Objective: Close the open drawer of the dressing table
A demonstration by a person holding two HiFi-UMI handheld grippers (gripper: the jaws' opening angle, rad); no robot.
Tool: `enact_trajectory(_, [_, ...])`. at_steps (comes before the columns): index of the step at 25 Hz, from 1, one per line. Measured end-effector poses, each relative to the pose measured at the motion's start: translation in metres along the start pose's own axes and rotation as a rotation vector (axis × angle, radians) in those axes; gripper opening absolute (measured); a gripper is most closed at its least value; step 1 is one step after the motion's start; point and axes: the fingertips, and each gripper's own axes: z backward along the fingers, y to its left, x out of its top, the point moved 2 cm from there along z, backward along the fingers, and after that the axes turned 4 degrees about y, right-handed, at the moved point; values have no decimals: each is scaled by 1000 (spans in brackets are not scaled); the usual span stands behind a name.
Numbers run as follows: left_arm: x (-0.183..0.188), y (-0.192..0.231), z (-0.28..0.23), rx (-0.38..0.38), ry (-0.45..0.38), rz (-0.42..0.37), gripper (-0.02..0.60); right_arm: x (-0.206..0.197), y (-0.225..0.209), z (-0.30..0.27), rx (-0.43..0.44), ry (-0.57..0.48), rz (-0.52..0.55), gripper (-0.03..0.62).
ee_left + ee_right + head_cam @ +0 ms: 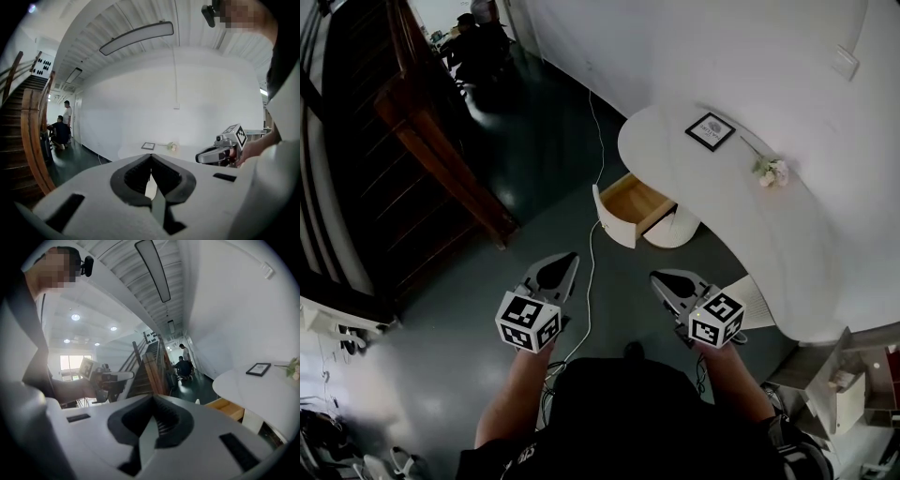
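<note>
Left gripper [563,259] and right gripper [663,277], jaws closed and empty, sit well short of the open drawer [634,207] jutting from the white dressing table [667,141]; push its front squarely.

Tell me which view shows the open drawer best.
The head view: it looks down on the whole drawer, pulled out of the dressing table, wooden inside exposed. The right gripper view catches only part of it at an angle. The left gripper view doesn't show it.
</note>
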Motion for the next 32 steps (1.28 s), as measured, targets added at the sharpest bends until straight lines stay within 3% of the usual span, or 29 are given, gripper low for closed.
enact_trajectory(9, [7, 24, -58, -12, 14, 29, 6, 7, -56, -8, -24, 5, -37, 5])
enact_trajectory(20, [10, 88, -138, -94, -9, 106, 7, 11, -110, -53, -108, 56, -86, 6])
enact_trajectory(25, [1, 128, -168, -124, 29, 124, 8, 18, -138, -99, -121, 101, -106, 6])
enact_trajectory(32, [-44, 196, -194, -152, 120, 180, 8, 22, -158, -190, -99, 173, -114, 6])
